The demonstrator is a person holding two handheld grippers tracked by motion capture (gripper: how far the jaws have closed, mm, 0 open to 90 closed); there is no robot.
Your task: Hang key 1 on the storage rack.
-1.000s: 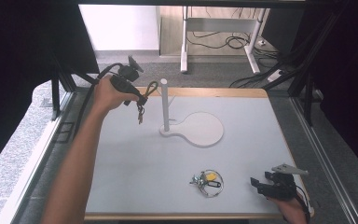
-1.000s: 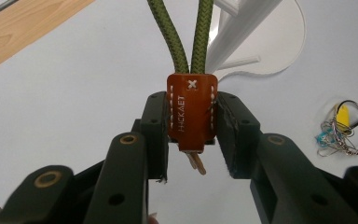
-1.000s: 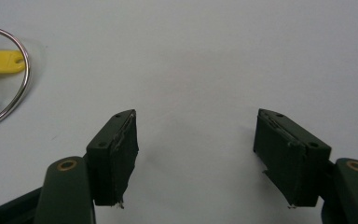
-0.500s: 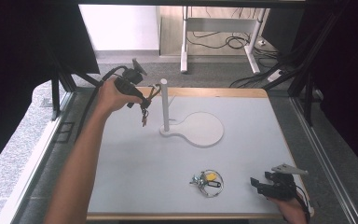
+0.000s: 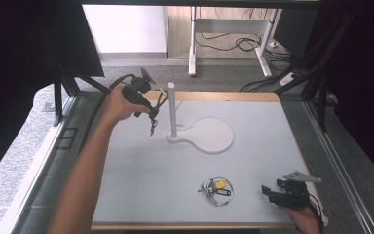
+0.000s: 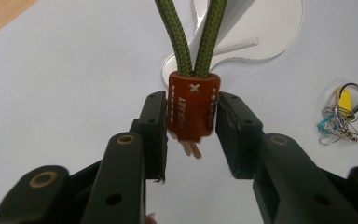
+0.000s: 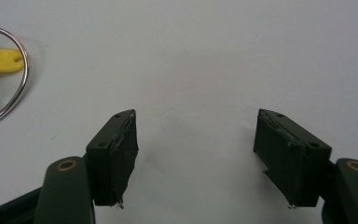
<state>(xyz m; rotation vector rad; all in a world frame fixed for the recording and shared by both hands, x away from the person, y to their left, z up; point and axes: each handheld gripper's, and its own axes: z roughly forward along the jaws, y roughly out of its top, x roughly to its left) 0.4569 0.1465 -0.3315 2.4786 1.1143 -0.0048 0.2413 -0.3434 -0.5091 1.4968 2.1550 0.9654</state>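
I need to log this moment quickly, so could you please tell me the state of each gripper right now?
Left gripper: jaws just opening around the red leather tag of the green cord loop; slight gaps show.
Right gripper: open, holding nothing.

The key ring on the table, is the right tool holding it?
No. In the right gripper view the right tool is open over bare table, and the key ring lies off to its side, untouched.

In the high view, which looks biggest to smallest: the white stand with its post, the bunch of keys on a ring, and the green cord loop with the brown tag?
1. White stand, clearly the largest.
2. Bunch of keys and green cord loop: these two look about alike in size. The loop hangs partly behind the left gripper, so I would not rank them.
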